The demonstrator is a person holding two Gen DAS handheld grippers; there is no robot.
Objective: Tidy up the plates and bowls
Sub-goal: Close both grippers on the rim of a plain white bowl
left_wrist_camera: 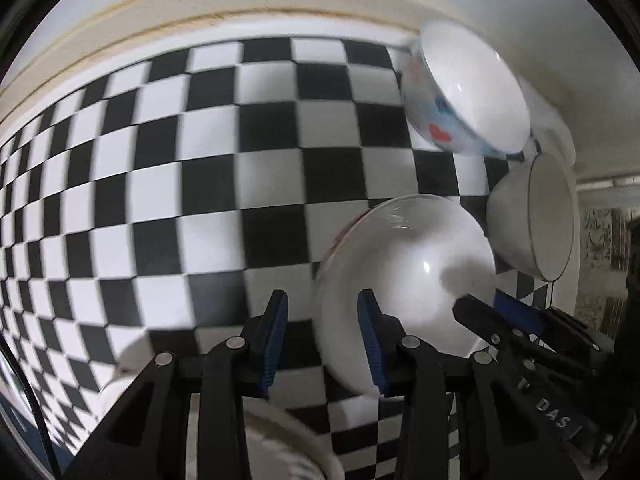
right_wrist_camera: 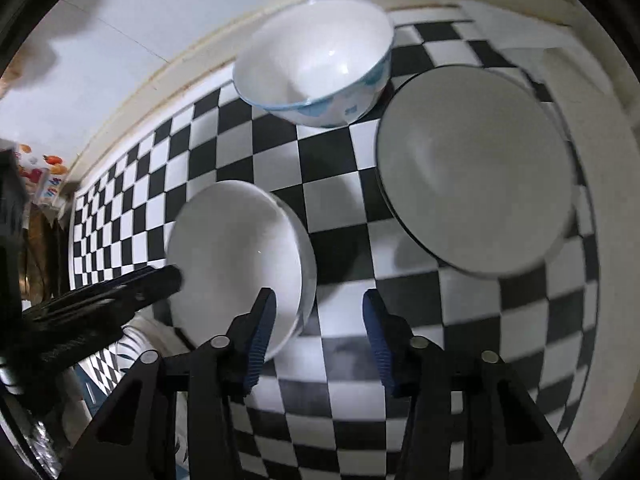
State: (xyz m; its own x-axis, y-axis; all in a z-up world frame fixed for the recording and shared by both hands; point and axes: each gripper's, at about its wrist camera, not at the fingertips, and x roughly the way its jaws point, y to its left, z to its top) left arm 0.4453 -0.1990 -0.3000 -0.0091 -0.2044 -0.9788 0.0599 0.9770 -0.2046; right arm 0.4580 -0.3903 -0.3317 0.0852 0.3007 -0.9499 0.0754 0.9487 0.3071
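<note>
**Left wrist view**
- The left gripper [left_wrist_camera: 322,336] is seen nearest the lens, jaws spread wide; nothing is clamped between the blue pads [left_wrist_camera: 276,340].
- The rim of a plain white bowl [left_wrist_camera: 404,280] is seen between the pads, nearer the right pad; contact with that pad cannot be told.
- The right gripper [left_wrist_camera: 492,316] is seen at the near right, its black finger tip laid over the white bowl's inner wall; its opening cannot be told from here.
- A dark-rimmed bowl [left_wrist_camera: 536,216] is placed just right of the white bowl, further off.
- A blue-and-red patterned bowl [left_wrist_camera: 464,92] is placed at the far right, by the cream edge.
- All are set on a black-and-white checkered cloth [left_wrist_camera: 200,160].
- Part of another white dish [left_wrist_camera: 280,440] is cut off at the bottom edge, under the gripper.

**Right wrist view**
- The right gripper [right_wrist_camera: 320,336] is seen nearest, jaws wide apart, nothing held; only checkered cloth [right_wrist_camera: 340,400] is seen in the gap.
- The plain white bowl [right_wrist_camera: 236,260] is located near left, its rim overlapped by the left pad [right_wrist_camera: 260,336]; touching cannot be told.
- The left gripper [right_wrist_camera: 160,280] is seen entering from the left, its tip at the white bowl's left rim.
- The dark-rimmed bowl [right_wrist_camera: 476,168] is located right of centre, well apart from the white bowl.
- The patterned bowl [right_wrist_camera: 316,64] is located far centre, just beside the dark-rimmed one.
</note>
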